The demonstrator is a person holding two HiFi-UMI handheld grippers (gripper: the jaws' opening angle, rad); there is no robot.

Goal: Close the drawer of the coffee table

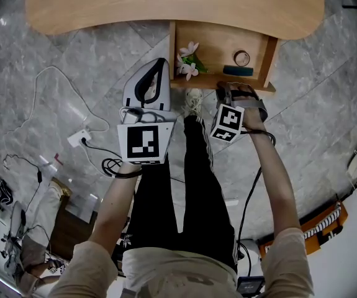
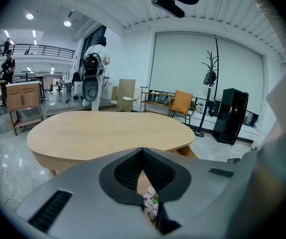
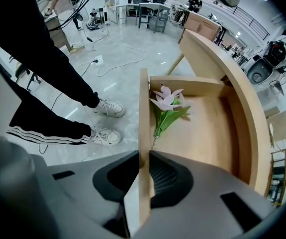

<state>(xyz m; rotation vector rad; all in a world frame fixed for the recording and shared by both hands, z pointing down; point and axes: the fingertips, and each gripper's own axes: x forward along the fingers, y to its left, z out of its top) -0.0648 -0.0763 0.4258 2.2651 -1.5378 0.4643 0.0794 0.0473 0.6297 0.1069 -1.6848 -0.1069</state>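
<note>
Under the near edge of the bench (image 1: 166, 8), the drawer (image 1: 218, 45) stands pulled out. Right claw (image 3: 143, 158) — narrowed, pads clamped on the drawer's front panel, pointing down. Left claw (image 2: 143, 151) — tips together, empty, just beside the drawer. Artificial flower (image 3: 166, 103) lies inside.

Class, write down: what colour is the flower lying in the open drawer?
The flower has pale pink petals and green leaves; clearest in the right gripper view.
</note>
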